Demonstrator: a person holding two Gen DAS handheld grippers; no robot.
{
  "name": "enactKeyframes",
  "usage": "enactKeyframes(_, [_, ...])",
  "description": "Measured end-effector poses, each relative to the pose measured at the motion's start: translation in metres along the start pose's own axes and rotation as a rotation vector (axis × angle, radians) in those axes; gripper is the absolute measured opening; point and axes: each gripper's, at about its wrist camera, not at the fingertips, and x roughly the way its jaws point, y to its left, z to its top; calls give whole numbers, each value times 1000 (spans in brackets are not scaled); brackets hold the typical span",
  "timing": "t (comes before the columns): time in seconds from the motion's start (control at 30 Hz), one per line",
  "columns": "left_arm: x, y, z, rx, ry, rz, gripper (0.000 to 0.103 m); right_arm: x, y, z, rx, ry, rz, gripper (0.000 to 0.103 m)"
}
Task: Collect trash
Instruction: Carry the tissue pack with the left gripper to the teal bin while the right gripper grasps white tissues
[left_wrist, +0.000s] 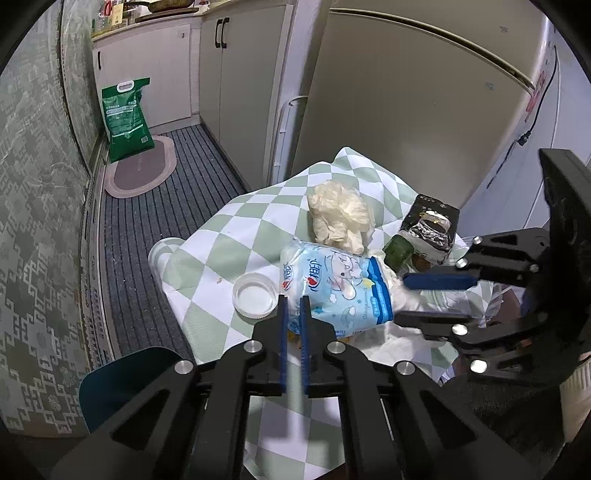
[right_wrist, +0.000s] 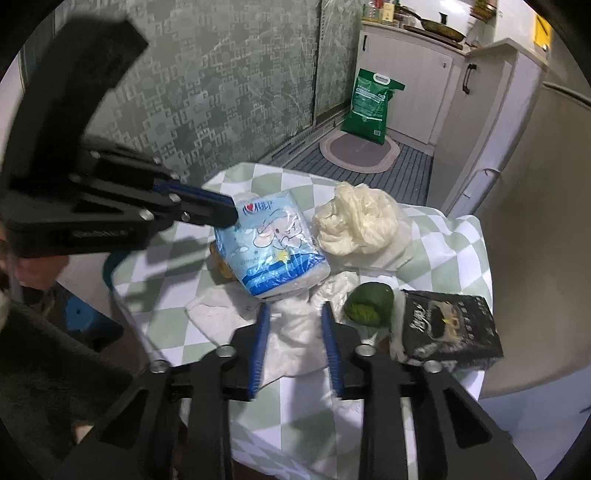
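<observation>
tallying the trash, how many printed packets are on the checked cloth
2. The blue tissue pack lies mid-cloth beside the crumpled cream bag, its end between the left gripper's jaws. The black packet lies at the cloth's right edge. More may be hidden underneath.

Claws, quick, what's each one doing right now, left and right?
Left claw: closed on the edge of the blue tissue pack.
Right claw: open, holding nothing, over the white crumpled paper.

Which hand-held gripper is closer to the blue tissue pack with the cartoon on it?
Left. The left hand-held gripper has its nearly closed fingertips at the blue plastic tissue pack, seemingly touching. The right hand-held gripper is open over crumpled white paper, just short of it.
</observation>
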Motion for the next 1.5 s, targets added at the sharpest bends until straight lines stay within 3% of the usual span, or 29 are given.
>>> enactKeyframes(0.17, [-6, -1, -2, -3, -20, -2, 4, 4, 1, 0, -14, 0, -54, 8])
enactKeyframes(0.5, [-45, -3, 4, -22, -138, 24, 4, -27, -10, 1, 54, -81, -19, 6])
enactKeyframes(0.87, [-101, 23, -14, -113, -261, 147, 4, -72, -12, 14, 137, -233, 21, 6])
enactKeyframes(1.17, [-129, 75, -76, -243, -236, 251, 4, -51, 29, 42, 125, -242, 90, 6])
enactKeyframes(1.27, [-129, 88, -96, -262, -199, 312, 4, -44, 47, 51, 117, -239, 123, 6])
enactKeyframes(1.5, [-119, 114, -131, -303, -93, 365, 4, -19, 91, 72, 65, -213, 188, 6])
